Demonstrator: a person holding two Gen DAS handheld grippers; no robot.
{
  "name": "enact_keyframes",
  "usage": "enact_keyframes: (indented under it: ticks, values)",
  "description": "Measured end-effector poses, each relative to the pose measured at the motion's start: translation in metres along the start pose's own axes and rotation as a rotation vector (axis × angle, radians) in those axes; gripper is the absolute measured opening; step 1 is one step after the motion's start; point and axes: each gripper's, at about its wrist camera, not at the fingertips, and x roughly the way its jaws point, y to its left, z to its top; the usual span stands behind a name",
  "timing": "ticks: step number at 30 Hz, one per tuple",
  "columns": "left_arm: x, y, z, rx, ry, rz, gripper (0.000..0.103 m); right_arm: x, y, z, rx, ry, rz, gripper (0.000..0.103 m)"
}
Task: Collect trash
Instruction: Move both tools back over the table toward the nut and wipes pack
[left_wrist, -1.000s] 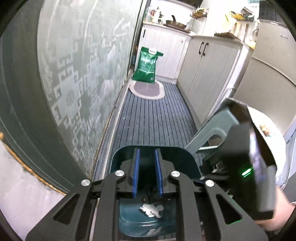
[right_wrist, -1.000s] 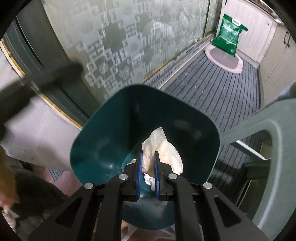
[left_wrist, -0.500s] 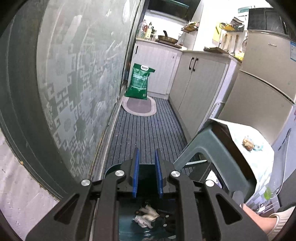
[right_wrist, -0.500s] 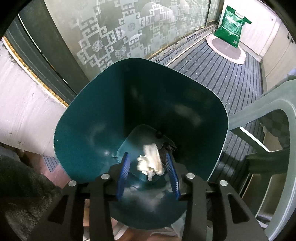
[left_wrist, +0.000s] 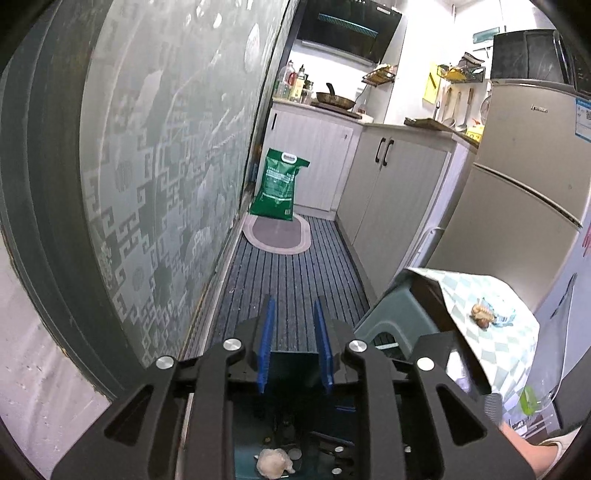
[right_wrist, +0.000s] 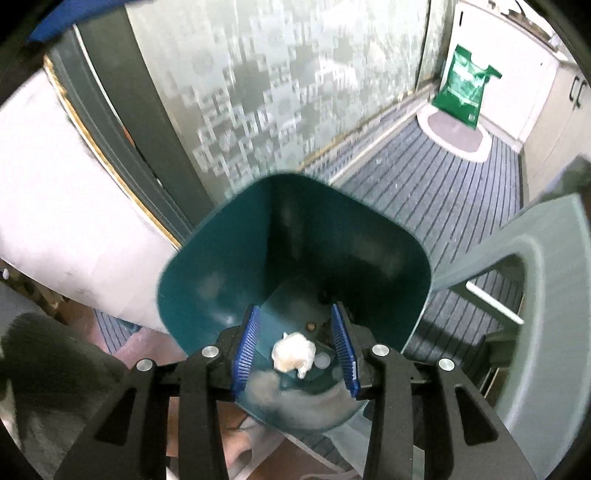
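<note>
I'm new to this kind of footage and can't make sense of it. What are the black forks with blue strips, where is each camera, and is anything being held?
There is no robot here. A person carries a handheld two-finger gripper in each hand, and each gripper has a wide-angle camera looking forward along its fingers. The black forks are the gripper arms; the blue strips are the finger pads.

The left gripper looks down a narrow kitchen, with a green bag on the floor and a grey stool at right. It stands open and holds nothing.

The right gripper looks down into a teal trash bin. It is open too. The crumpled white tissue lies on the bin's bottom, apart from both pads, so nothing is held.
</note>
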Motion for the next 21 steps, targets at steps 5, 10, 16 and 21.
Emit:
enact_keyframes:
  ticks: [5,10,16,21]
  values:
    - [-0.012,-0.013,0.011,0.012,-0.042,-0.005,0.032,-0.047,-0.006,0.007,0.009,-0.105,-0.007,0.04]
    - [-0.022,-0.034,0.019,0.035,-0.077,-0.021,0.036,-0.093,-0.023,0.009,0.025,-0.205,-0.045,0.04]
    - [-0.012,-0.067,0.021,0.066,-0.058,-0.052,0.039,-0.139,-0.066,-0.001,0.083,-0.293,-0.122,0.04]
    - [0.005,-0.101,0.015,0.098,-0.002,-0.099,0.04,-0.168,-0.101,-0.015,0.141,-0.34,-0.181,0.042]
